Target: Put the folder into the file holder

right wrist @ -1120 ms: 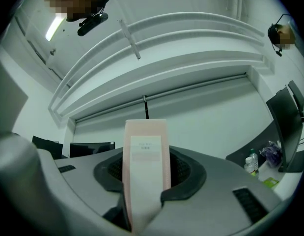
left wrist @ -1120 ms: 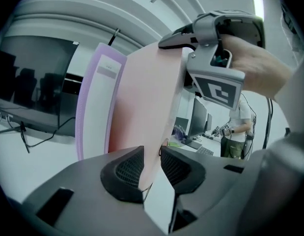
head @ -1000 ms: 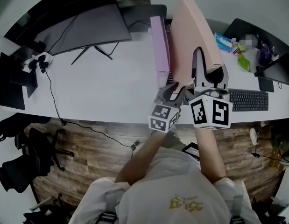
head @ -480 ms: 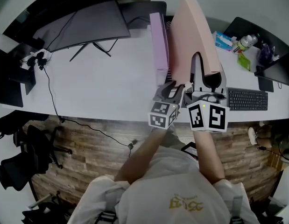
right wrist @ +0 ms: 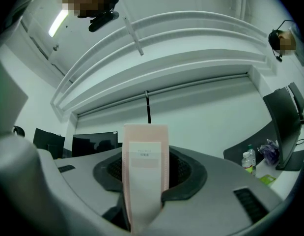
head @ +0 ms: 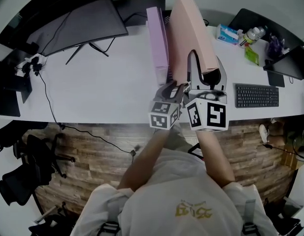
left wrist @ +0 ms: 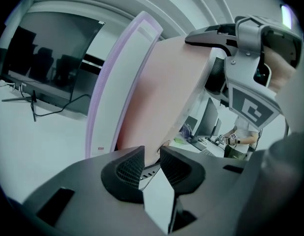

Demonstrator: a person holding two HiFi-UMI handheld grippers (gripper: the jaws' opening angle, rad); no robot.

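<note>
The pink folder (head: 191, 33) stands on edge at the middle of the white desk (head: 107, 87), its length running from the near edge toward the far edge. The right gripper (head: 205, 70) clamps its spine. In the right gripper view the labelled spine rises between the jaws, with a pad pressed against each side.

The left gripper (head: 172, 88) sits low at the folder's near left corner. In the left gripper view its jaws stand a narrow way apart with both ribbed pad faces bare. The folder's bottom corner reaches only to the mouth of the gap, so this gripper (left wrist: 152, 161) grasps nothing. A slotted metal piece (left wrist: 149, 168) shows low in that gap; whether it is the file holder cannot be told.

A purple folder (head: 156, 38) stands upright just beside the pink one on its left, crowding that side. A dark monitor (head: 78, 26) fills the far left corner of the desk, and a cable (head: 46, 97) trails off the near edge. On the right side lie a keyboard (head: 256, 96), near the front edge, and a tissue pack (head: 225, 33) with a bottle (head: 252, 33) toward the far edge, all well apart from the folder.
</note>
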